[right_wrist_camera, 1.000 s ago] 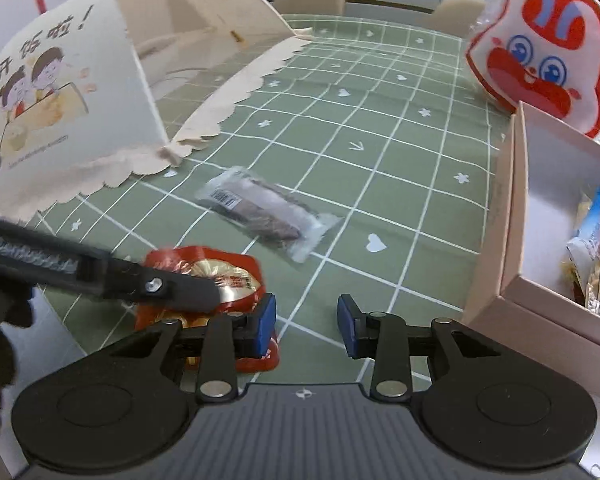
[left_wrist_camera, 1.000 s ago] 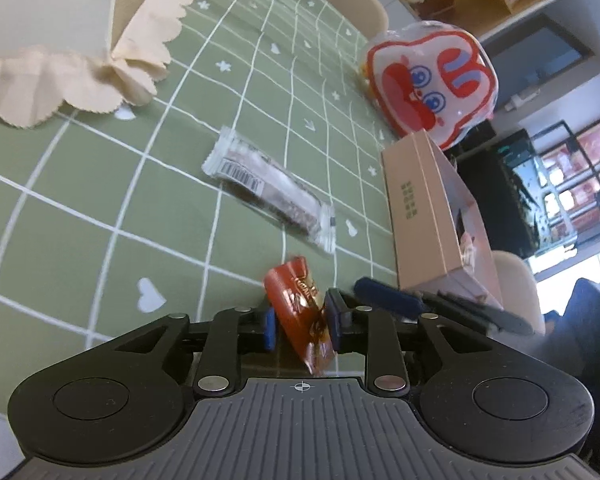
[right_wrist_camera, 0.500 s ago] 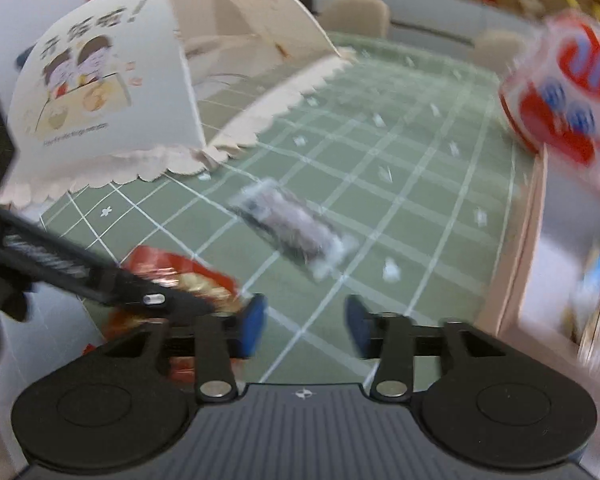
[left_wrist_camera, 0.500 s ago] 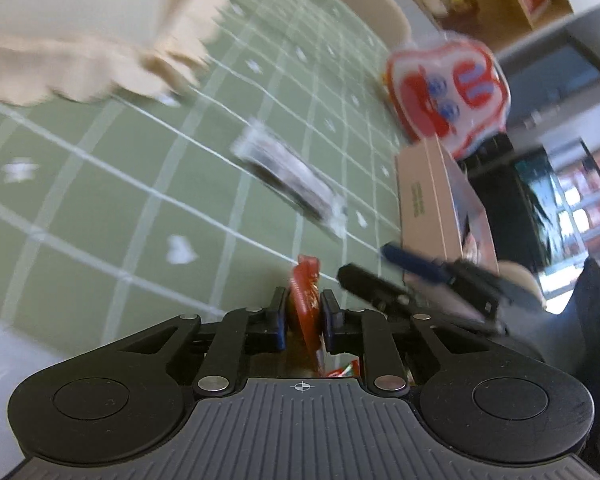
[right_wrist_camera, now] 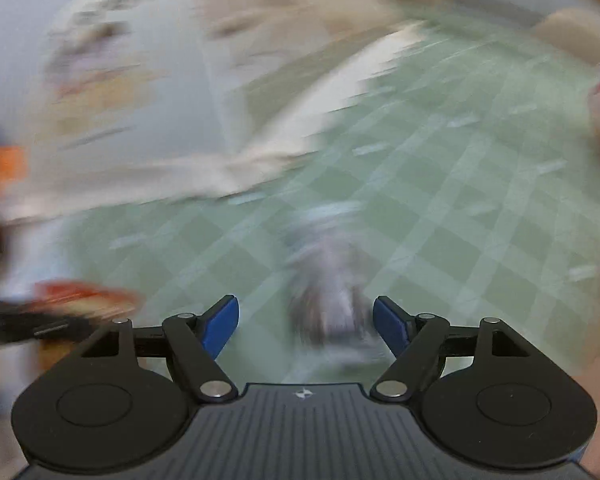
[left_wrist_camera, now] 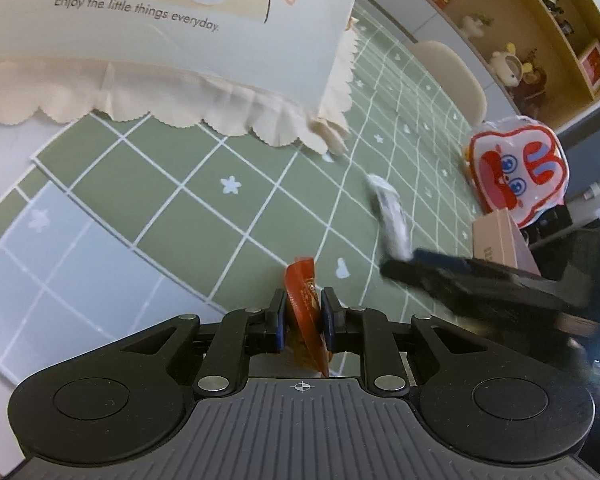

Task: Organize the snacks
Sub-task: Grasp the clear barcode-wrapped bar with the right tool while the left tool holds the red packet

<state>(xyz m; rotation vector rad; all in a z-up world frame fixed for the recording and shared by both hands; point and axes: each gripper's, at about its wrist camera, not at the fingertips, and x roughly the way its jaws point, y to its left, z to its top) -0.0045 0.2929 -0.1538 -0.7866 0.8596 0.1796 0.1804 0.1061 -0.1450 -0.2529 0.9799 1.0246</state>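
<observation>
My left gripper (left_wrist_camera: 303,318) is shut on a red snack packet (left_wrist_camera: 304,300) and holds it above the green checked tablecloth (left_wrist_camera: 204,200). A clear-wrapped dark snack bar (left_wrist_camera: 390,216) lies on the cloth ahead to the right. My right gripper (right_wrist_camera: 305,320) is wide open, its jaws either side of the snack bar (right_wrist_camera: 328,280); that view is badly blurred. The right gripper also shows in the left wrist view (left_wrist_camera: 460,280), its tip at the bar's near end. The pink cardboard box (left_wrist_camera: 500,240) stands behind it.
A cream mesh food cover (left_wrist_camera: 160,40) with a scalloped fringe stands at the left. A red-and-white rabbit-face bag (left_wrist_camera: 520,172) stands behind the box. A beige chair (left_wrist_camera: 452,68) is at the table's far side. The cloth's near edge runs at the lower left.
My left gripper has lifted the red packet and swung left toward the food cover. My right gripper has opened wider and moved forward over the snack bar.
</observation>
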